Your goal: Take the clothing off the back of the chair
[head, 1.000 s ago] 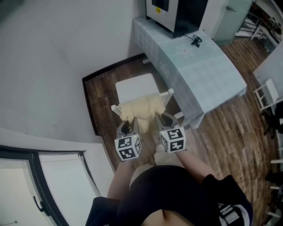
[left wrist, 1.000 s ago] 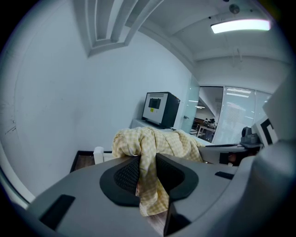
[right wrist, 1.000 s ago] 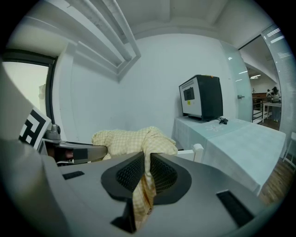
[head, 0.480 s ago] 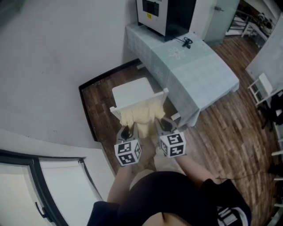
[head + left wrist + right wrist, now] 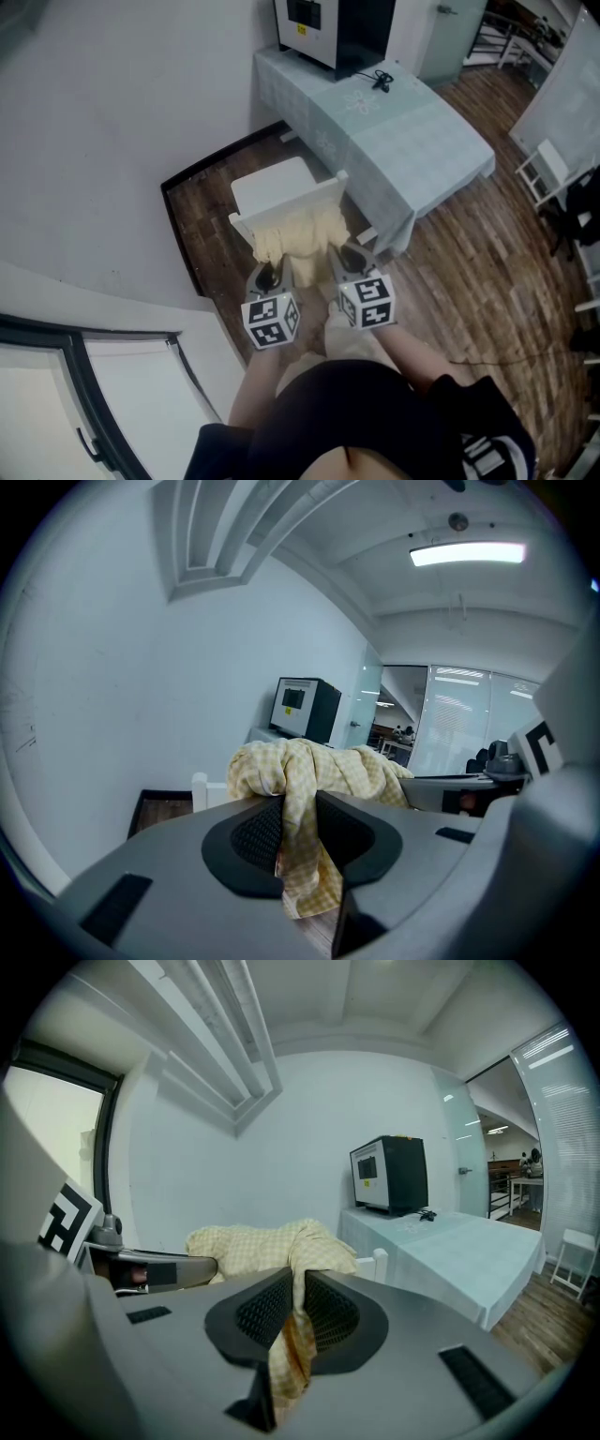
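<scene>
— What does the head view give you?
— A white chair (image 5: 277,186) from above, with a table (image 5: 427,141) under a pale cloth beside it. A black machine (image 5: 337,28) on that table is cut off by the top edge. The yellow checked clothing (image 5: 300,239) hangs over the chair's backrest. The left gripper (image 5: 267,277) and right gripper (image 5: 350,257) reach its near edge, one at each side. Their marker cubes (image 5: 272,319) cover most of the jaws, so the grip cannot be read here. The chair's legs are hidden too.

— And the left gripper view?
— There the jaws are clamped on a fold of the clothing (image 5: 314,766), and a checked tail hangs out below the pads. Bunched fabric hides nearly all the backrest; only one white post (image 5: 199,785) sticks out at the left. The right gripper (image 5: 469,794) shows at the right, partly cut off.

— The right gripper view?
— Much the same. The jaws are pinched tight on another fold of the clothing (image 5: 281,1241), with a strip dangling beneath in shadow. A second post (image 5: 380,1262) peeks out beside the garment, with the table (image 5: 450,1237) beyond. The left gripper (image 5: 155,1269) shows at the left, its jaws hidden behind fabric.

— Is the garment clear of the backrest?
— I cannot tell; the cloth covers where it meets the rail.
</scene>
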`<state>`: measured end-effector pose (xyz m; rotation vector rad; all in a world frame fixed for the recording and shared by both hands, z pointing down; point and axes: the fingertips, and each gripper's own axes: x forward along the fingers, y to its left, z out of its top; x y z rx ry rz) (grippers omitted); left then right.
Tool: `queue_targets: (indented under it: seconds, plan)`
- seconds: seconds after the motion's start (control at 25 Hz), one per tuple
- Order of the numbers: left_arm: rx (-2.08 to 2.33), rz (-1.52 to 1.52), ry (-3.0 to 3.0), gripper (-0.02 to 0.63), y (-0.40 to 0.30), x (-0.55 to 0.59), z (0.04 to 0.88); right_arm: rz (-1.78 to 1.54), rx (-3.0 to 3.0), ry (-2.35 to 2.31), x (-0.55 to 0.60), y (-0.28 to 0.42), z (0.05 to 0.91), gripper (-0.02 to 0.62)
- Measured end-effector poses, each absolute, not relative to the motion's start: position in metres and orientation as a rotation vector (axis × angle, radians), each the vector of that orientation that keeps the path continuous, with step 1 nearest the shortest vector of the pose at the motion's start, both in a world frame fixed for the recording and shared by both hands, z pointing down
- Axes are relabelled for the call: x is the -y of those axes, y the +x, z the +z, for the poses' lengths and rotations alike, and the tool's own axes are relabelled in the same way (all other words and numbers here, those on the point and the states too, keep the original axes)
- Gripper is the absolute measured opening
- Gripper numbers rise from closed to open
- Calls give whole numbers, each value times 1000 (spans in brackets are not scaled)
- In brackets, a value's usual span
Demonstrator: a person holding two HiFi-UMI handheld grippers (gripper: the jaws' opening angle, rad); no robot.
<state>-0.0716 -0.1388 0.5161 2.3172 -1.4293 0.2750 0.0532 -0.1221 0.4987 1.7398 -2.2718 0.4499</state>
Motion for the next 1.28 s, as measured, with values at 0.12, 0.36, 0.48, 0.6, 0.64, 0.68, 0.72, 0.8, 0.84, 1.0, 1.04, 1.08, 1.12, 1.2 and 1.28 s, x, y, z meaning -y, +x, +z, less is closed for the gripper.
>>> queue_targets:
  seconds: [0.12,0.36,0.48,0.6,0.64,0.68,0.72,0.8,0.84,1.0,1.04,1.08,1.12,1.2,1.28]
  plan:
    - [1429,275,2330,95,-76,130,512,449,2275,1751,112,49,495,49]
    - [1402,271,2352,95,-81,107,506,437,2269,1769,88,43,489,51]
    - [1390,275,2366,95,-85,96,504,438,2263,1787,75,39,488,49]
    - [1383,272,2376,95,-90,84,500,431,2262,1797,63,34,485,51]
    - [1381,269,2378,95,-92,80,499,426,2262,1798,59,32,484,49]
    - [1379,267,2378,95,-94,76,499,422,2262,1799,55,30,482,49]
    - [1377,265,2378,95,-96,72,498,418,2262,1800,50,28,482,49]
    - [1374,263,2378,95,-99,64,498,414,2262,1805,42,25,481,49]
    - [1372,262,2379,95,-101,61,499,414,2262,1809,38,23,481,51]
    - [1366,262,2387,95,-106,47,498,419,2261,1820,23,17,481,49]
    - [1366,262,2387,95,-108,44,498,419,2261,1821,20,16,481,51]
    - [1365,264,2386,95,-109,41,499,419,2261,1821,17,14,482,49]
    - [1365,265,2385,95,-111,38,500,420,2261,1821,14,13,482,49]
    - [1364,267,2384,95,-113,33,501,422,2260,1823,7,10,483,51]
    - [1363,269,2385,95,-115,29,502,422,2259,1823,3,8,484,51]
